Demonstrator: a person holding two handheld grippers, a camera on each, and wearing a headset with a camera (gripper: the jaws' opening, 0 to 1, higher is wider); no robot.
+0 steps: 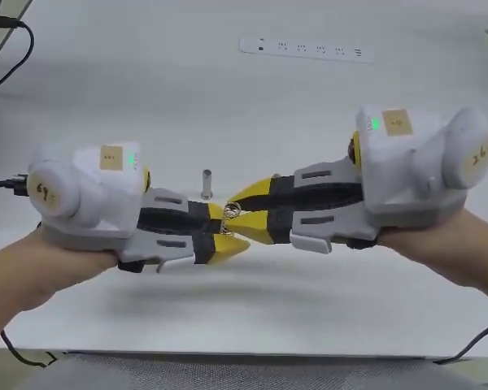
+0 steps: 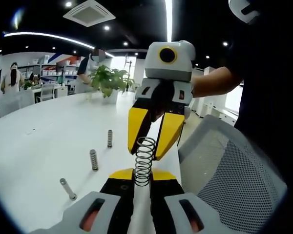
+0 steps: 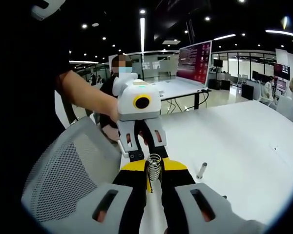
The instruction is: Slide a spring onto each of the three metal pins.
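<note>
– Now, first entry: where do we find the spring?
– We log the spring [image 2: 144,158] at lower centre of the left gripper view. It stands up out of the left gripper [image 2: 142,175], clear of the table. Those jaws are set narrow, and the spring's bottom coils sit pinched between the yellow tips.
– And the right gripper?
– We see the right gripper [image 3: 154,166] nose to nose with the left one; in the head view the two meet at mid-frame. Its jaws stand at a small gap with the spring's other end between them, the tips right at the coils. Whether they press on it we cannot tell.
– Pins?
– We count three upright on the white table [image 2: 34,126], in a slanting row at the left of the left gripper view. The bare pin [image 2: 67,188] is lowest in the frame and looks smooth. The middle pin [image 2: 93,159] and the far pin [image 2: 109,138] look ribbed, as if coils sit on them, but they are too small for us to confirm.
– Surroundings?
– We note a power strip [image 1: 309,49] at the upper centre of the head view. A mesh chair [image 2: 234,170] is at the right of the left gripper view.
</note>
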